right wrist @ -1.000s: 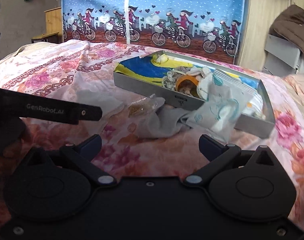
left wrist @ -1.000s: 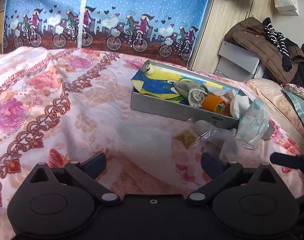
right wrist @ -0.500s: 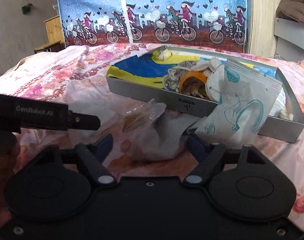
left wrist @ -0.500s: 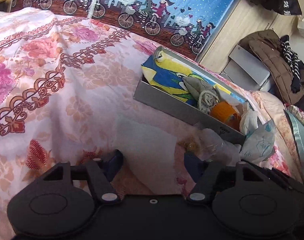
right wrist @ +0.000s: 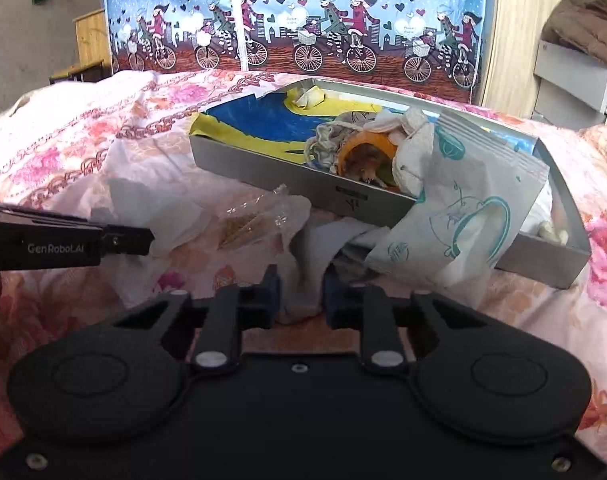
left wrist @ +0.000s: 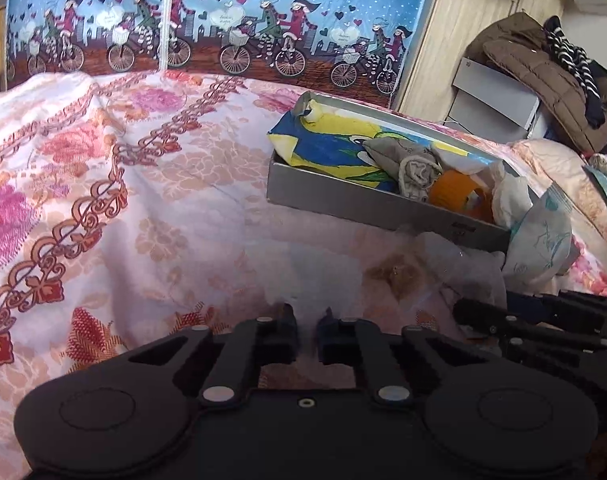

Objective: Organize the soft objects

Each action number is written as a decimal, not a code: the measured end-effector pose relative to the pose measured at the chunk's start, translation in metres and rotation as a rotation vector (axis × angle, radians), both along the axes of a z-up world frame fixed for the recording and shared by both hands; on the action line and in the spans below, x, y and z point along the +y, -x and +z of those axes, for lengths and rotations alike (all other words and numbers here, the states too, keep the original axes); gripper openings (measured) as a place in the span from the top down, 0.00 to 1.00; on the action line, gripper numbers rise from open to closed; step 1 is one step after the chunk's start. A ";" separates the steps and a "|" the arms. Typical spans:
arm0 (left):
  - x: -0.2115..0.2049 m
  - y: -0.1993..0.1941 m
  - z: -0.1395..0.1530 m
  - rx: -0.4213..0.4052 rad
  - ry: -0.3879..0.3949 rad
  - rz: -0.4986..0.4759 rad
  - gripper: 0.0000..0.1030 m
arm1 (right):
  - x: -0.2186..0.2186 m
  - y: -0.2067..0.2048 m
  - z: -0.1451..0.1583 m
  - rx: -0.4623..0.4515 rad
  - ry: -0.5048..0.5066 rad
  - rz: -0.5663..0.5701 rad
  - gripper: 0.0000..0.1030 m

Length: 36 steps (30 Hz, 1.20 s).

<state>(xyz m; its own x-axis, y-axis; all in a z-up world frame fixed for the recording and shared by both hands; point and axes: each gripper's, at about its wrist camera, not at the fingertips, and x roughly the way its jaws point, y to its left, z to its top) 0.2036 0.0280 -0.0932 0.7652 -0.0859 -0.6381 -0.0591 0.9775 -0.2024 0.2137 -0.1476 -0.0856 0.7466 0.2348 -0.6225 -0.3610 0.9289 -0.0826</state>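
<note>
Over bedspread point(left wrist: 151, 184), 2 downtilted claws

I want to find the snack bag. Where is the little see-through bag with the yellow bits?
In the right wrist view the clear bag lies on the flowery bedspread, just in front of the grey tray, left of the white packet with teal drawings.
</note>
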 end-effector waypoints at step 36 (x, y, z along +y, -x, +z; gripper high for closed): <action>-0.080 0.020 0.065 -0.424 -0.327 -0.011 0.94 | -0.019 0.015 0.073 -0.592 0.256 0.010 0.98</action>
